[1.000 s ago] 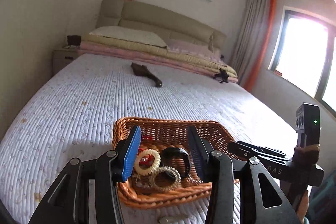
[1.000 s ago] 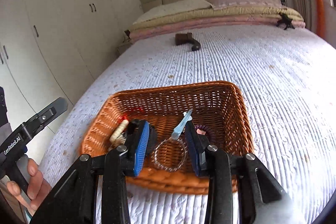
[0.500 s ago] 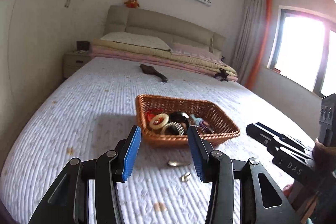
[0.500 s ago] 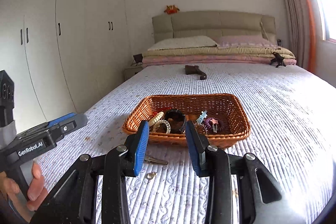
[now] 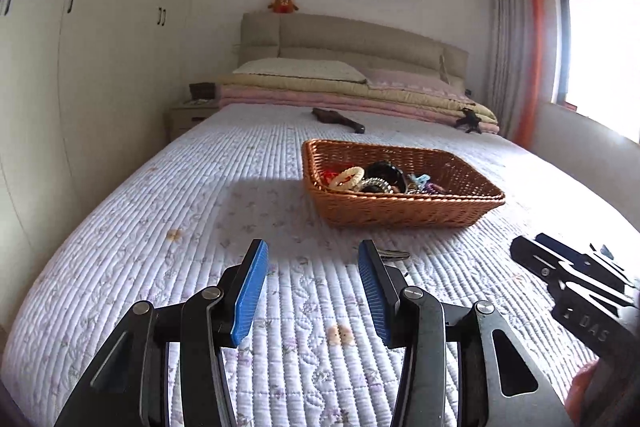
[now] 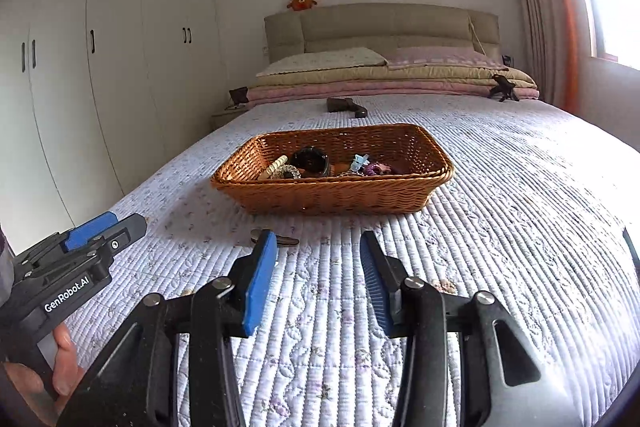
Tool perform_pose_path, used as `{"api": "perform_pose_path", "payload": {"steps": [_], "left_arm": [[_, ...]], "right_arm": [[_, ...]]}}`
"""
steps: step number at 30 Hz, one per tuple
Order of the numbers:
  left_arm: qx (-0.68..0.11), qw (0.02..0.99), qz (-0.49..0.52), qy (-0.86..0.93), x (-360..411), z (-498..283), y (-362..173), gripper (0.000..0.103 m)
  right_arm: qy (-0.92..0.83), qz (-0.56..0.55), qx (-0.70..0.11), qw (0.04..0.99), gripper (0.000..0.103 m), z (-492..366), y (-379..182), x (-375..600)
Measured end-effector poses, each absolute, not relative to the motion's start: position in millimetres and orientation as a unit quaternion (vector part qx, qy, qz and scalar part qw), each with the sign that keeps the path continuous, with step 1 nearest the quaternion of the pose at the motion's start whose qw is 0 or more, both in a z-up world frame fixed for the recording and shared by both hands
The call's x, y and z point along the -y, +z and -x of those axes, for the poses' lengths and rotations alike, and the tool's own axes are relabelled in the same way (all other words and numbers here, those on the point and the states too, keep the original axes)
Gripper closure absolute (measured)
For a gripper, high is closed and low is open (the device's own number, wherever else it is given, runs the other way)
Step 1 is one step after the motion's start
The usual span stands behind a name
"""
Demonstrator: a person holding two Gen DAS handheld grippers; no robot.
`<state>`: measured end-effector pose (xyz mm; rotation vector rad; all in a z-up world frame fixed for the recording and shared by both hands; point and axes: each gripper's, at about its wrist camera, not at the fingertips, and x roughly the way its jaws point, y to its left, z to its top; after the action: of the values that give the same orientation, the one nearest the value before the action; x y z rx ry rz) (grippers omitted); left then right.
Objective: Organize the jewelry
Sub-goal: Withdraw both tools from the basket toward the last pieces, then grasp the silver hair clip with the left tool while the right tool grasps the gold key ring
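On the quilted bed (image 6: 500, 227), just in front of me, sits the wicker basket (image 6: 332, 193) with most of the jewelry already heaped inside: a cream ring-shaped band (image 5: 347, 178), a black bangle (image 6: 310, 158), a light blue clip (image 6: 359, 161) and some purple pieces. I read the step in hand as lining up for the leftovers, since one long, slim hair clip (image 6: 280, 239) lies outside the basket on the quilt, near its front wall. From the right wrist view that clip lies with its long axis running across my line of sight, roughly parallel to the basket's front wall, its rounder end toward the left; the left jaw tip of my right gripper (image 6: 318, 259) hides part of it. From the left wrist view only its tapered end (image 5: 394, 255) peeks out beyond a jaw tip. My left gripper (image 5: 312, 267) hangs low over the quilt, jaws about half open with nothing between them. My right gripper's jaws are opening at this moment, and they too hold nothing. Next, I judge, one gripper must come forward and down, with its jaws turned to straddle the clip's thin width rather than its length, because the flat piece on soft quilting will be awkward to pinch. Then it goes into the basket.
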<state>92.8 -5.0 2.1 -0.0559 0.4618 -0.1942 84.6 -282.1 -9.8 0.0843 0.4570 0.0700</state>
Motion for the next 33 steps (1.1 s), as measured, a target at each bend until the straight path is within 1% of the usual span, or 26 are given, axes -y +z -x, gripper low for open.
{"api": "perform_pose_path", "payload": {"steps": [8,14,17,21,24,26,28,30,31,33], "left_arm": [[-0.239,0.968,-0.003,-0.077,18.3,-97.8,-13.8,0.055],[-0.266,0.960,0.027,-0.079,8.2,-108.2,-19.7,0.055],[-0.281,0.955,0.048,-0.076,0.3,-116.2,-20.8,0.055],[-0.326,0.935,0.079,-0.113,-8.9,-135.6,-23.0,0.055],[-0.355,0.922,0.071,-0.141,-6.2,-149.2,-26.0,0.055],[-0.351,0.925,0.052,-0.133,-5.5,-156.3,-21.1,0.055],[-0.350,0.926,0.035,-0.134,-5.7,-165.1,-17.0,0.055],[-0.360,0.918,0.039,-0.160,-9.6,-176.5,-16.7,0.055],[-0.371,0.910,0.047,-0.182,-10.8,-183.8,-18.4,0.055],[-0.387,0.891,0.052,-0.233,-6.3,-199.0,-22.7,0.055]], "right_arm": [[0.033,-0.051,-0.243,0.968,0.052,-86.9,-24.2,288.8],[0.034,-0.047,-0.271,0.961,0.052,-99.0,-29.5,285.7],[0.041,-0.041,-0.313,0.948,0.052,-116.8,-32.1,276.1],[0.100,-0.089,-0.381,0.915,0.052,-153.0,-38.2,262.0],[0.113,-0.097,-0.420,0.895,0.052,-180.4,-50.9,244.6],[0.099,-0.076,-0.440,0.889,0.052,-194.1,-59.7,232.6],[0.087,-0.067,-0.461,0.881,0.056,-206.2,-68.5,227.9],[0.068,-0.054,-0.463,0.882,0.074,-213.6,-70.0,228.5],[0.064,-0.051,-0.463,0.883,0.077,-215.6,-70.0,229.7],[0.061,-0.050,-0.464,0.883,0.079,-217.5,-71.1,234.2]]}}
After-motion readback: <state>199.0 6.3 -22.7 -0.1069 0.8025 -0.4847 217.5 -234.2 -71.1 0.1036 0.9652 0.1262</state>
